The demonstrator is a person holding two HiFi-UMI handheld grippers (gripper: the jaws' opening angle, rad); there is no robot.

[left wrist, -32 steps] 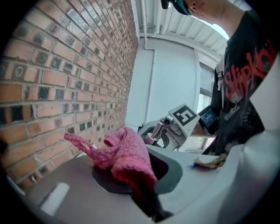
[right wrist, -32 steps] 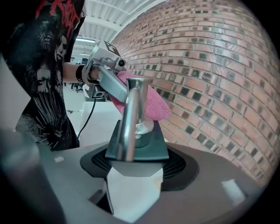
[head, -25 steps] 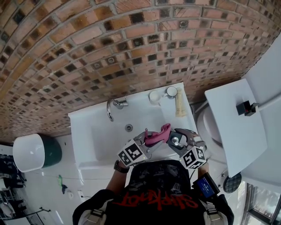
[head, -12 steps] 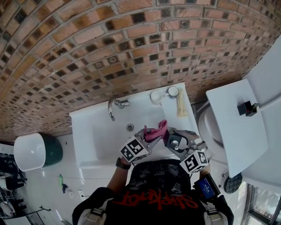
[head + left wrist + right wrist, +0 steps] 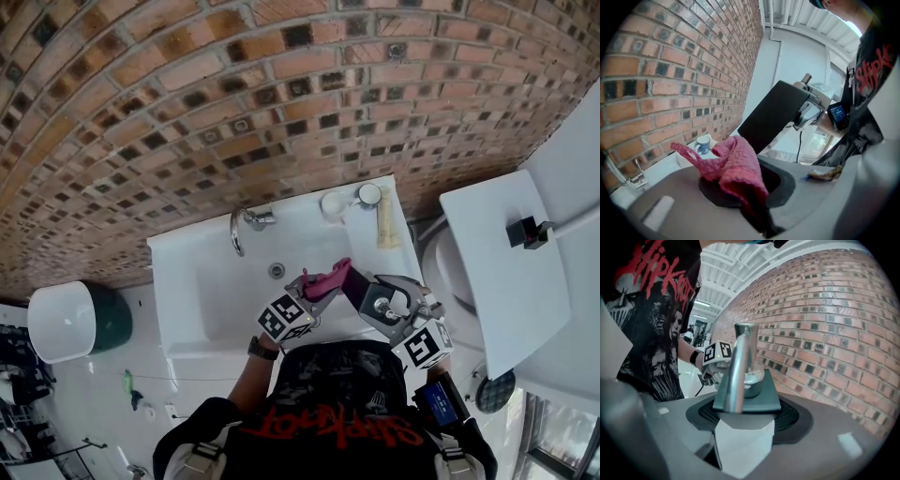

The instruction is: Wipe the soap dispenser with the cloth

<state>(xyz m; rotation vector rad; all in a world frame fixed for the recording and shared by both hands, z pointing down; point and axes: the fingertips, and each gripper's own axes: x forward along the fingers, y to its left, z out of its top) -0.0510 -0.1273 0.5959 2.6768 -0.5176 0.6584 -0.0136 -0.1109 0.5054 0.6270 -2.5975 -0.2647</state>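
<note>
Over the front of the white sink (image 5: 178, 281) my right gripper (image 5: 375, 302) is shut on the soap dispenser (image 5: 380, 302). In the right gripper view the jaws clamp the dispenser's white body (image 5: 743, 446), with its dark square top and metal spout (image 5: 738, 366) standing up. My left gripper (image 5: 314, 281) is shut on a pink cloth (image 5: 328, 275) just left of the dispenser. In the left gripper view the cloth (image 5: 736, 168) bunches out of the jaws, and the dispenser's dark top (image 5: 773, 115) stands close behind it.
A chrome faucet (image 5: 240, 228) is at the sink's back left. A cup (image 5: 331, 204), a small jar (image 5: 367, 195) and a beige tube (image 5: 385, 228) stand at its back right corner. A white toilet (image 5: 502, 272) is on the right, a bin (image 5: 61, 323) on the left.
The left gripper and pink cloth have shifted a little toward the wall and along the dispenser. The right gripper has lifted the dispenser slightly. Both grips are unchanged.
</note>
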